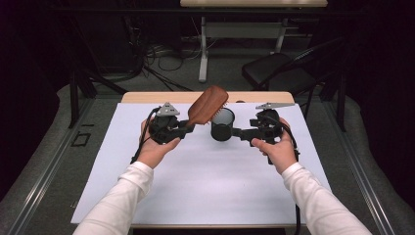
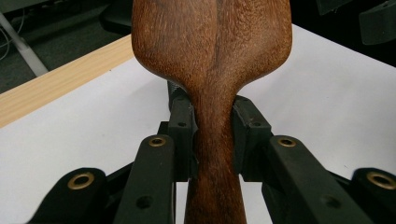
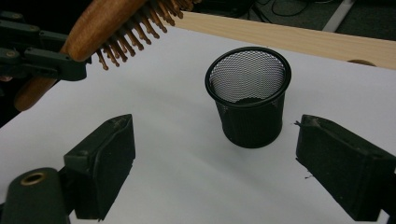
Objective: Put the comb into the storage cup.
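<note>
Between the pads of the left gripper (image 2: 212, 140) sits the narrow neck of one wooden hairbrush (image 2: 212, 51), pinched firmly so its head can be carried, bristles down, over one black mesh cup (image 3: 247, 95). That cup stands upright on the white mat (image 1: 195, 191), apparently to receive the brush. Facing it, the right gripper (image 3: 215, 168) has its jaws spread and empty, likely ready to steady the cup.

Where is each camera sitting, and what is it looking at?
High view: above the table's near side, looking forward and down; both hands, white sleeves show.
Left gripper view: on the left gripper, looking along jaws clamping the wooden hairbrush.
Right gripper view: on the right gripper, open jaws facing the black mesh cup.
Shared: hairbrush, cup, white mat.
</note>
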Demonstrator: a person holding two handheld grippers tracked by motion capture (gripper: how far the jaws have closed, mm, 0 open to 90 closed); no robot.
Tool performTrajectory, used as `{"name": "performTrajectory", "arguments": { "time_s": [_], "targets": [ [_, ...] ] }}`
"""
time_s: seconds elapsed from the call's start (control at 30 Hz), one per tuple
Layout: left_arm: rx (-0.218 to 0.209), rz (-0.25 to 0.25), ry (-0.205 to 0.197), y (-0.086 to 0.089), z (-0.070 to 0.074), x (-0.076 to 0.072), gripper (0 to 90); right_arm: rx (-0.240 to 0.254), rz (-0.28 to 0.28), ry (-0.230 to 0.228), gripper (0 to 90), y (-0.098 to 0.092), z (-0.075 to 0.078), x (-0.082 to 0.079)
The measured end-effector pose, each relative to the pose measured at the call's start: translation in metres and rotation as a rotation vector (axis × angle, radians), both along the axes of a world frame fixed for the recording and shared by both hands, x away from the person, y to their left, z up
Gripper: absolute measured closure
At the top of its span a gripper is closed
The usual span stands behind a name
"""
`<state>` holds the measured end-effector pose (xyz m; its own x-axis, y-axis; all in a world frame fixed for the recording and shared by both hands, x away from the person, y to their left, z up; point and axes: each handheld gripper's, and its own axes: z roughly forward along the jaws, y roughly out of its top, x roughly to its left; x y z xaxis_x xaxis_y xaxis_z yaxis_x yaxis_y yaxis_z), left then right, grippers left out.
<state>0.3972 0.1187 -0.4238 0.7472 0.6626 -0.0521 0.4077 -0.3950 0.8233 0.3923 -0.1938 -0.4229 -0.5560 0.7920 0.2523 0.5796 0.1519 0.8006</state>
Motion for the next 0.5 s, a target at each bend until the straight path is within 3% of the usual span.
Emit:
{"name": "performTrajectory", "arguments": {
  "time_s": [0.5],
  "targets": [
    [-0.003, -0.011, -0.01, -0.011, -0.003, -0.001, 71.8, 0.039, -0.021, 0.009, 12.2, 0.006, 0.006, 0.008]
  ]
}}
